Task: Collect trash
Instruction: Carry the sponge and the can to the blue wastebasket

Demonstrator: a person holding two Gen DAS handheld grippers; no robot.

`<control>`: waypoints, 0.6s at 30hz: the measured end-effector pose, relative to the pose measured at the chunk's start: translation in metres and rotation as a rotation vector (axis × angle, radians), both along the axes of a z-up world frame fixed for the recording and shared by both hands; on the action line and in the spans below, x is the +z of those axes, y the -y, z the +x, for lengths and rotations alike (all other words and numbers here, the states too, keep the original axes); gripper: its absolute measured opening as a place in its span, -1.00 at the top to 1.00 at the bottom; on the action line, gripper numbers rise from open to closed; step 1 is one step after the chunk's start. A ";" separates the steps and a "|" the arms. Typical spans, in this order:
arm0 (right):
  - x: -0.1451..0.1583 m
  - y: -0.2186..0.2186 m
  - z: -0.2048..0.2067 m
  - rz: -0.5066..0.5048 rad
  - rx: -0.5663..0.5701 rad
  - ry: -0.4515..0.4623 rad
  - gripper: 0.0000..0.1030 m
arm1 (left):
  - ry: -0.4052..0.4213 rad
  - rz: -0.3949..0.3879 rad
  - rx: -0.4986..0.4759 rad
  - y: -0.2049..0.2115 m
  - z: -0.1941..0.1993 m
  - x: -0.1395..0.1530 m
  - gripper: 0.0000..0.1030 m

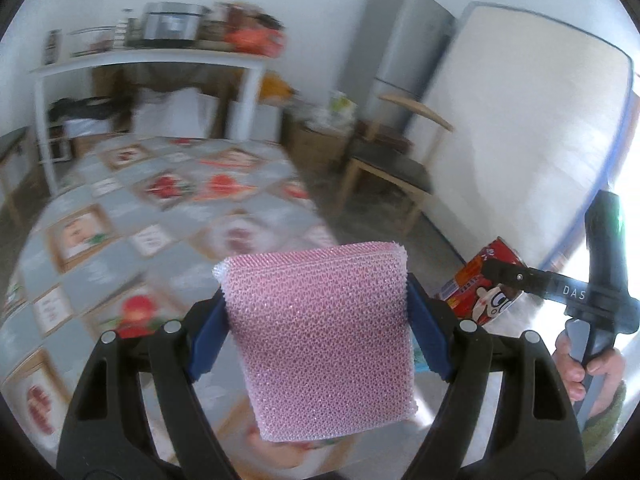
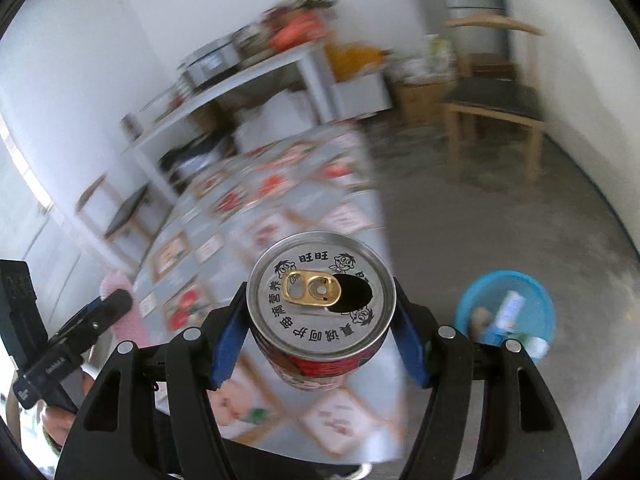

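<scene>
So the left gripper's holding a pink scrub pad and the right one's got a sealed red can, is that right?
Not quite. The red can in the right gripper is already open; the right wrist view shows a dark hole beside the pull tab. The left gripper does hold the pink scrub pad.

A patterned cloth in grey squares with red fruit pictures and wooden-looking frames is covering the surface, draping over its edge. No loose item is showing on the visible part of the cloth. Beyond it, a white shelf table is standing against the wall, carrying a dark appliance, jars and an orange bundle; white boxes are sitting underneath. The grey concrete floor is spreading out to the right of the surface, bearing a wooden chair with a dark seat, a cardboard box, and a blue basket that is holding several pieces of trash.
</scene>
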State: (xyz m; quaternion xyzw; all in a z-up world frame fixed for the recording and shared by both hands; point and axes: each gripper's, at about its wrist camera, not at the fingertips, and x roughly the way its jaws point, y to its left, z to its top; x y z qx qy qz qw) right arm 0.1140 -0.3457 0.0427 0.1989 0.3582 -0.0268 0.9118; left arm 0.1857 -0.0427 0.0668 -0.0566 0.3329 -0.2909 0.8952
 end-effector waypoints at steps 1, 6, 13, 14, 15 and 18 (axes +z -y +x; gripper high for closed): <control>-0.002 0.018 -0.009 0.005 -0.042 -0.003 -0.24 | -0.010 0.003 -0.031 0.015 0.002 0.001 -0.49; -0.035 0.098 -0.043 0.087 -0.206 -0.047 -0.24 | -0.108 0.016 -0.191 0.103 0.021 -0.009 -0.49; -0.128 0.177 -0.048 0.256 -0.349 -0.176 -0.24 | -0.393 0.090 -0.308 0.233 0.066 -0.075 -0.50; -0.142 0.184 -0.047 0.272 -0.363 -0.192 -0.24 | -0.414 0.111 -0.311 0.247 0.071 -0.085 -0.50; -0.153 0.189 -0.045 0.284 -0.375 -0.205 -0.24 | -0.430 0.137 -0.312 0.261 0.075 -0.095 -0.50; -0.192 0.207 -0.031 0.332 -0.413 -0.253 -0.24 | -0.464 0.227 -0.309 0.309 0.090 -0.128 -0.50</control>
